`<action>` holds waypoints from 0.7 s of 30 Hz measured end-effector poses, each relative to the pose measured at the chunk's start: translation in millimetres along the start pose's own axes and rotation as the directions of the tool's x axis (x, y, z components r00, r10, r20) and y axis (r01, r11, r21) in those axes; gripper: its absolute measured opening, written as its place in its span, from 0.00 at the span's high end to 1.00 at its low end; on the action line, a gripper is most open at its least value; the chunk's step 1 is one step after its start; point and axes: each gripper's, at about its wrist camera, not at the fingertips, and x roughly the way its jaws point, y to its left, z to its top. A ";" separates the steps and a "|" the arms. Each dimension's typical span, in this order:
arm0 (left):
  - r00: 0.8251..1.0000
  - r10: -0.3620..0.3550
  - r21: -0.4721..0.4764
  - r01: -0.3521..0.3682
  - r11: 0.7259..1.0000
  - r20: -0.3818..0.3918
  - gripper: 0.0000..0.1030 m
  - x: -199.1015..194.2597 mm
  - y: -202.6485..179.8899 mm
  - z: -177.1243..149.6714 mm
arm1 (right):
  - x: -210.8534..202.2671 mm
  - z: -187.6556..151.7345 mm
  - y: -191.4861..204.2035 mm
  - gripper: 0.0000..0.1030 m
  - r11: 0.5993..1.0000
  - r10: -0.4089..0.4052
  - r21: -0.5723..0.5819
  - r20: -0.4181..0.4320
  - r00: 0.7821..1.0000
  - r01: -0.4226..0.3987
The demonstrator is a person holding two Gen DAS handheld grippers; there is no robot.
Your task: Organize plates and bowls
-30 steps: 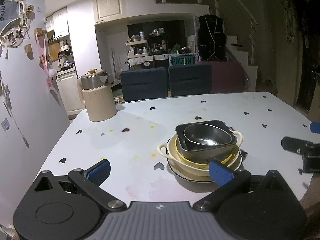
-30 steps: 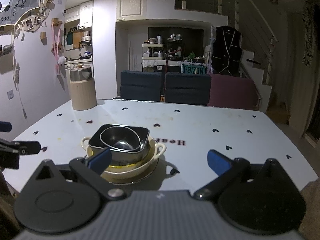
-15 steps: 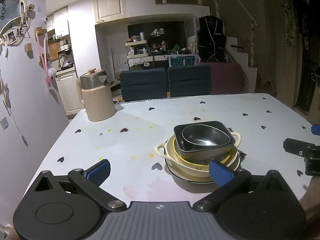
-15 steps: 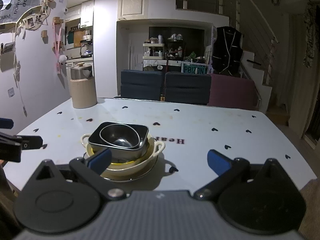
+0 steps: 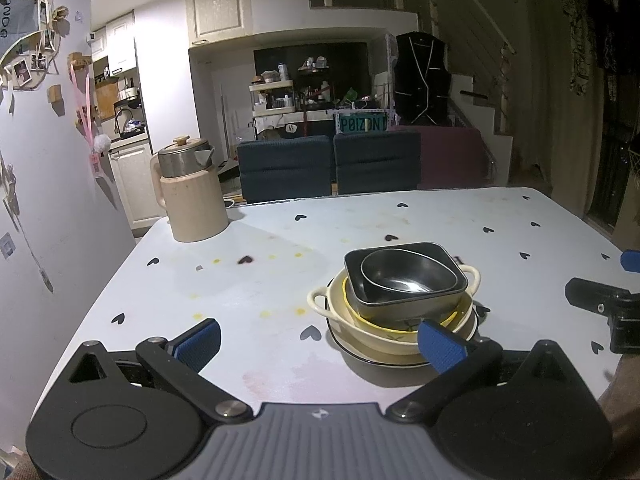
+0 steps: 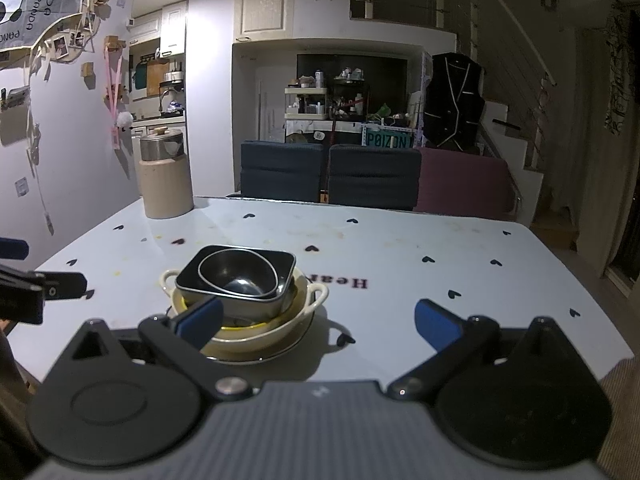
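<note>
A stack of dishes stands on the white table: a steel bowl [image 5: 408, 276] inside a dark square bowl [image 5: 436, 300], in a cream two-handled bowl [image 5: 376, 332], on a dark-rimmed plate [image 5: 360, 354]. The stack also shows in the right wrist view [image 6: 240, 280]. My left gripper [image 5: 320, 342] is open and empty, near the table's front edge, left of the stack. My right gripper [image 6: 320, 322] is open and empty, its left finger in front of the stack. Each gripper shows at the other view's edge.
A beige jug with a steel lid [image 5: 190, 196] stands at the table's far left corner [image 6: 164, 176]. Dark blue chairs [image 5: 328, 172] and a maroon seat [image 6: 460, 184] line the far edge. The table [image 5: 400, 224] carries small black heart marks.
Both grippers have drawn back and up slightly; the stack sits a little farther and lower in both views. Nothing was grasped or let go.
</note>
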 end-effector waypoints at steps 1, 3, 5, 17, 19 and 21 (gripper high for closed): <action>1.000 0.000 0.000 0.000 1.000 0.000 0.00 0.0 0.2 0.0 | -0.6 -0.3 -0.1 0.00 1.000 0.000 0.000 0.000 1.000 0.000; 1.000 0.000 0.001 0.000 1.000 0.000 0.00 0.0 0.3 -0.1 | -0.4 -0.3 0.3 0.00 1.000 0.000 0.001 0.000 1.000 0.000; 1.000 0.000 0.000 0.000 1.000 0.000 0.00 0.0 0.3 -0.2 | -0.6 -1.0 1.0 0.00 1.000 0.001 0.000 0.001 1.000 -0.001; 1.000 0.001 0.000 -0.001 1.000 -0.002 0.00 0.5 -0.7 -0.1 | -0.4 -1.0 2.0 0.00 1.000 0.000 0.001 0.001 1.000 0.000; 1.000 0.000 0.001 0.000 1.000 -0.002 0.00 0.6 -1.2 -0.4 | -0.9 -1.3 1.9 0.00 1.000 0.000 0.001 0.002 1.000 0.000; 1.000 -0.001 0.003 0.001 1.000 -0.003 0.00 2.0 -2.4 -1.3 | -0.7 -1.3 2.3 0.00 1.000 0.000 0.001 0.002 1.000 0.000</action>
